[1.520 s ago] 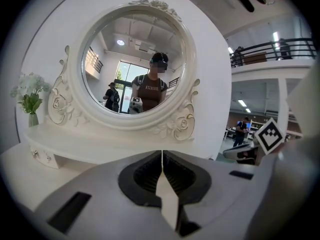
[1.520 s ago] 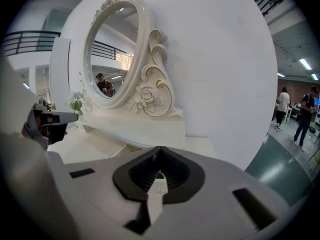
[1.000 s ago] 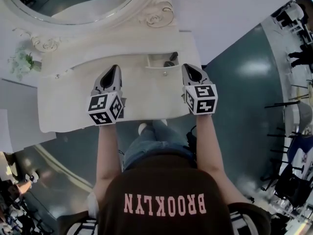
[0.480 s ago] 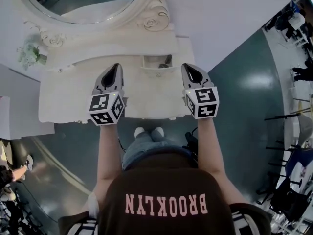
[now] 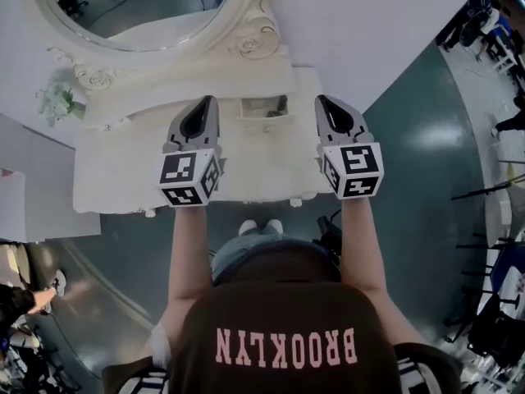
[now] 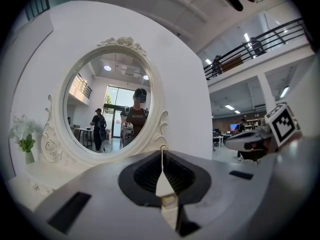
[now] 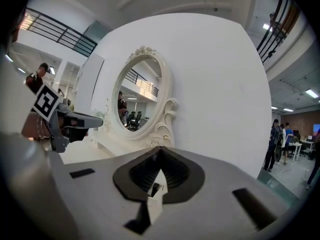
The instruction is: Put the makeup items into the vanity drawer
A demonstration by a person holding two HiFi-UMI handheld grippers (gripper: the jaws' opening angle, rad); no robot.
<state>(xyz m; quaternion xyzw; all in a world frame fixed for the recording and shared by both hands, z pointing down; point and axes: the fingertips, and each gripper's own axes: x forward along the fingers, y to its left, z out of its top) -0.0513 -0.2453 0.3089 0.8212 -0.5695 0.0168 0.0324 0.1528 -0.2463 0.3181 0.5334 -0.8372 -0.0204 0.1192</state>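
Before the white vanity (image 5: 262, 158), the person's brown shirt (image 5: 283, 306) reads BROOKLYN.

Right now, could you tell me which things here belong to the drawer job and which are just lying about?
Job: open vanity drawer, dark item in it, left hand-held gripper, right hand-held gripper, both shut, empty.
Lying about: oval mirror, white flowers.

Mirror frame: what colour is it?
Cream-white mirror frame, clearest in the left gripper view.
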